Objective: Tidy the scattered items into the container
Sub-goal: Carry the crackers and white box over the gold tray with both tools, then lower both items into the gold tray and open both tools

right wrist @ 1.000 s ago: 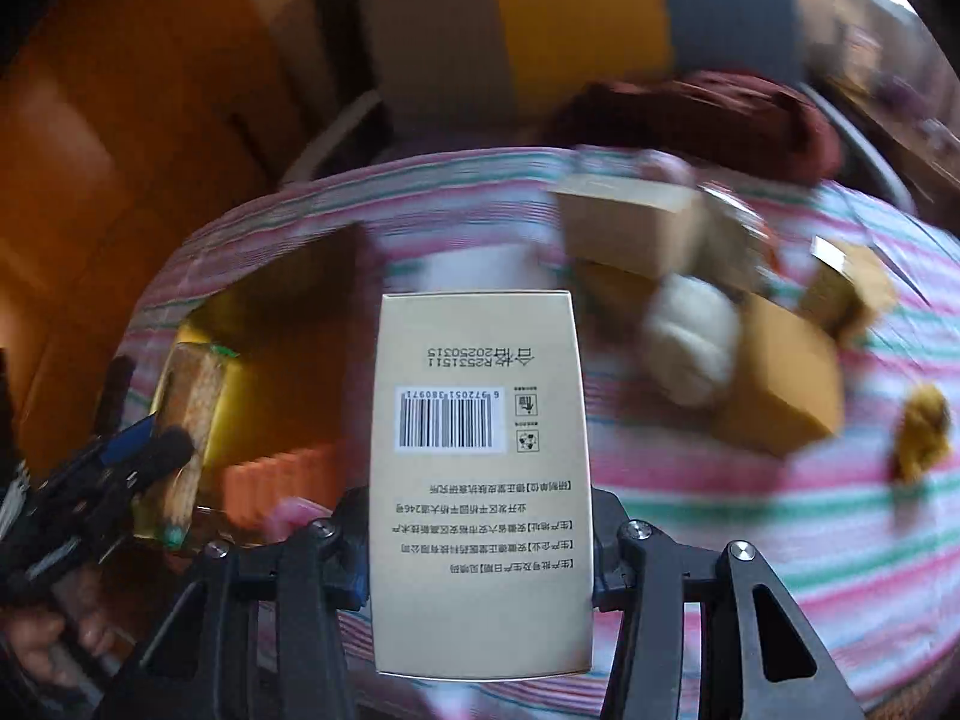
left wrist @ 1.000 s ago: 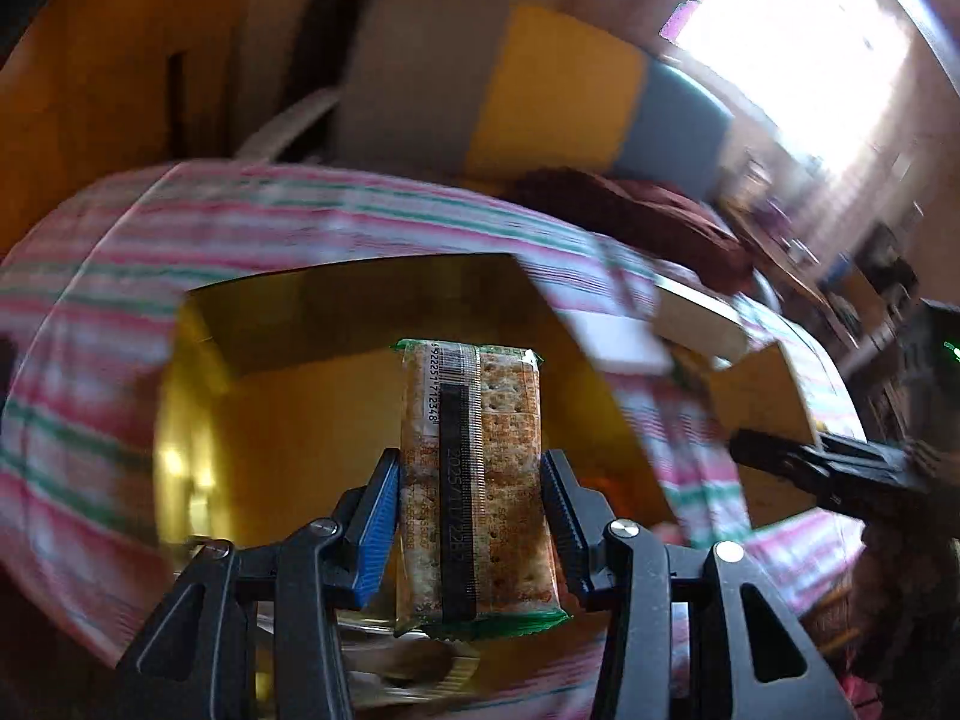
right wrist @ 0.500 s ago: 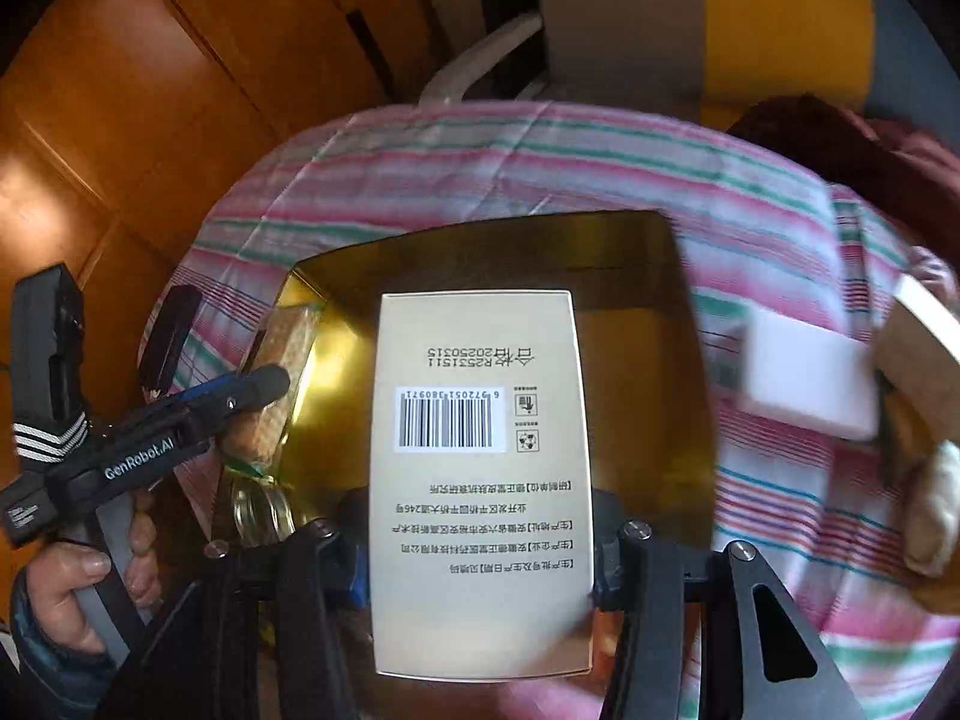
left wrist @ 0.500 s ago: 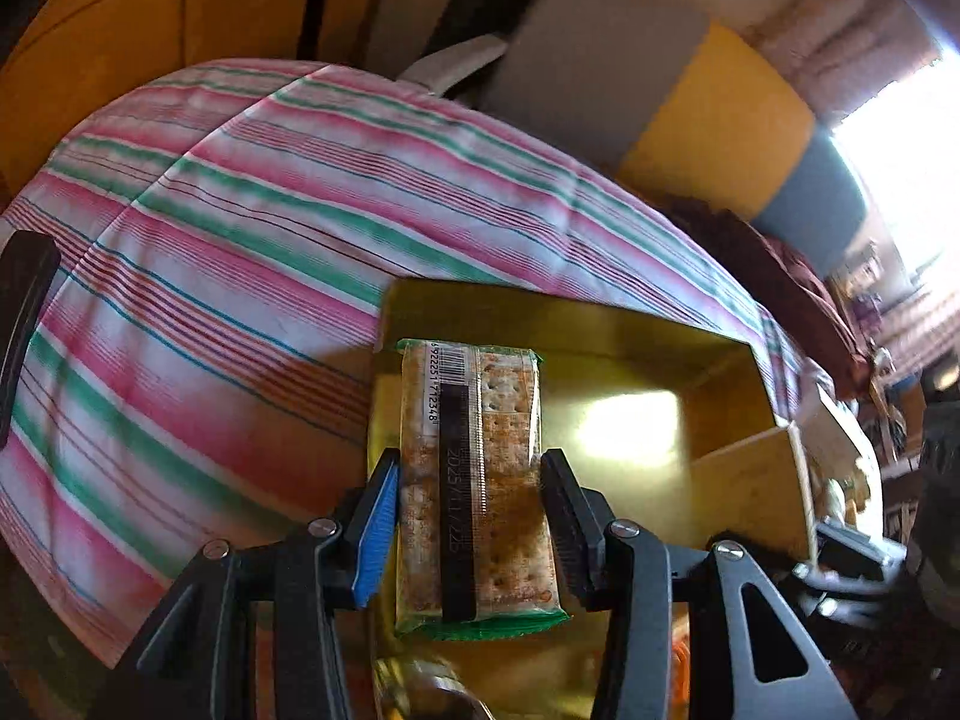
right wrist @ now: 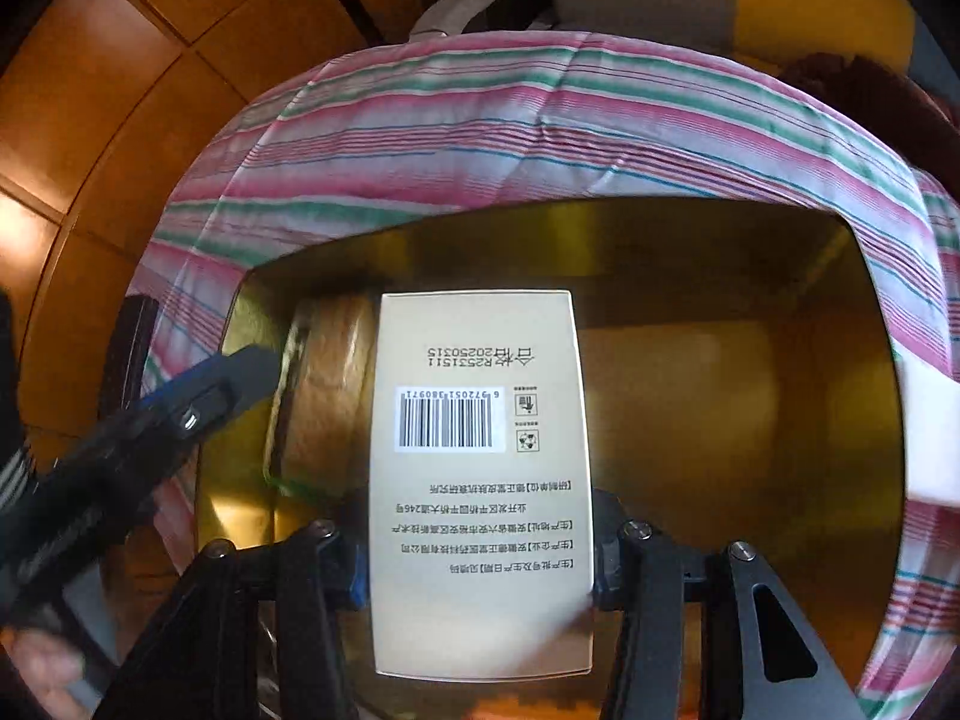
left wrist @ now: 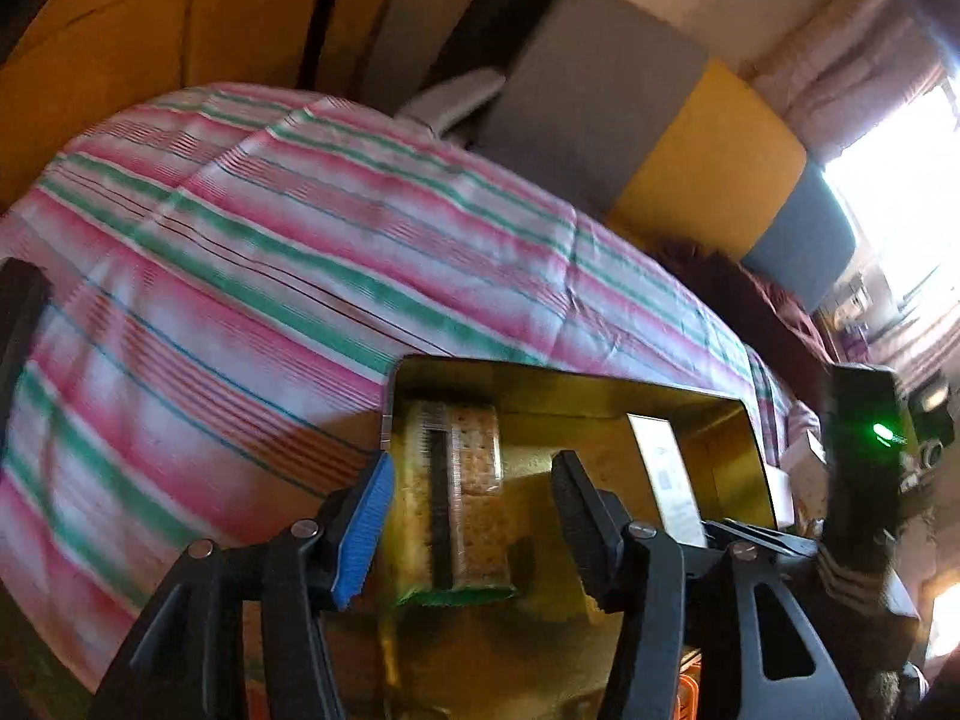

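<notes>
A gold container (left wrist: 708, 402) sits on the striped tablecloth (left wrist: 240, 276). My left gripper (left wrist: 471, 519) is open above its left end. A cracker pack (left wrist: 456, 498) in clear wrap with green edges stands against the left wall of the container, apart from my fingers; it also shows in the right wrist view (right wrist: 321, 396). My right gripper (right wrist: 480, 564) is shut on a beige box (right wrist: 480, 480) with a barcode and holds it over the container's inside (right wrist: 720, 420), next to the cracker pack. The left gripper shows in the right wrist view (right wrist: 198, 402).
A grey and yellow chair (left wrist: 660, 138) stands behind the table. Wooden panels (right wrist: 120, 90) are at the left. The right gripper's body with a green light (left wrist: 864, 480) is at the right of the left wrist view. Something orange (left wrist: 684, 684) lies low in the container.
My left gripper has opened and let go of the cracker pack, which now stands in the container. My right gripper has carried the beige box further over the container.
</notes>
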Motion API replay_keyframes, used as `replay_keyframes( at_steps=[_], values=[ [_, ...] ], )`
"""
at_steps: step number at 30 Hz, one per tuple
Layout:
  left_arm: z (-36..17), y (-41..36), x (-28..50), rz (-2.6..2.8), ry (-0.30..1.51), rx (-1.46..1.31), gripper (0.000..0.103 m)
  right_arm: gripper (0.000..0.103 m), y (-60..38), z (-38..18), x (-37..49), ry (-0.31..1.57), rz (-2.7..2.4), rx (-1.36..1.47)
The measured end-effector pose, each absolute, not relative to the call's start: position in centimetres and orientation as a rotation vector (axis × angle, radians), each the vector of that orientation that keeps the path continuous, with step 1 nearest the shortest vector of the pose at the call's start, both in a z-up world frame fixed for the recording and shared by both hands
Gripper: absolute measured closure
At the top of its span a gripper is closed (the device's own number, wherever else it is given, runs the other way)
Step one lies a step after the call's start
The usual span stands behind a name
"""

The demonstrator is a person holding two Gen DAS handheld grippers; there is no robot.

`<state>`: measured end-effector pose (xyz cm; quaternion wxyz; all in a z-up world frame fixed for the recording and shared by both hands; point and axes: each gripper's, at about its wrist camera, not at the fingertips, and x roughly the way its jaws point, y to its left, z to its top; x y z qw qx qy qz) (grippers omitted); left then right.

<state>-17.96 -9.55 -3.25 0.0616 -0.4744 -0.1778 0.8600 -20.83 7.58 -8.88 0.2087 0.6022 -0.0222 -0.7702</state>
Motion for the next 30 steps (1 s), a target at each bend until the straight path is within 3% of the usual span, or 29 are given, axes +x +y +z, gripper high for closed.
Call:
replay_keyframes(
  at_steps=[11, 14, 17, 22, 24, 25, 30],
  values=[
    [-3.2, -12.2, -10.6, 2.681, -0.671, -1.378, 0.048, 0.049, 3.4, -9.7, -22.5, -0.08, -2.113, 1.631],
    [-3.5, -12.6, -9.2, 2.68, -0.703, -1.371, 0.048, 0.037, 4.4, -9.0, -22.2, -0.147, -2.115, 1.61],
    [-4.1, -12.8, -8.3, 2.662, -0.752, -1.376, 0.048, 0.033, 5.9, -8.0, -21.2, -0.186, -2.142, 1.571],
    [-4.3, -12.4, -7.4, 2.639, -0.763, -1.379, 0.048, 0.033, 5.7, -7.2, -20.1, -0.17, -2.168, 1.52],
    [-4.1, -12.3, -7.2, 2.632, -0.763, -1.369, 0.048, 0.039, 4.6, -7.3, -19.8, -0.085, -2.178, 1.513],
    [-4.1, -12.2, -7.1, 2.626, -0.763, -1.365, 0.048, 0.05, 4.1, -7.2, -19.6, -0.006, -2.222, 1.495],
    [-4.2, -12.0, -7.0, 2.615, -0.772, -1.365, 0.048, 0.051, 3.9, -6.9, -19.1, 0.121, -2.302, 1.465]
  ],
)
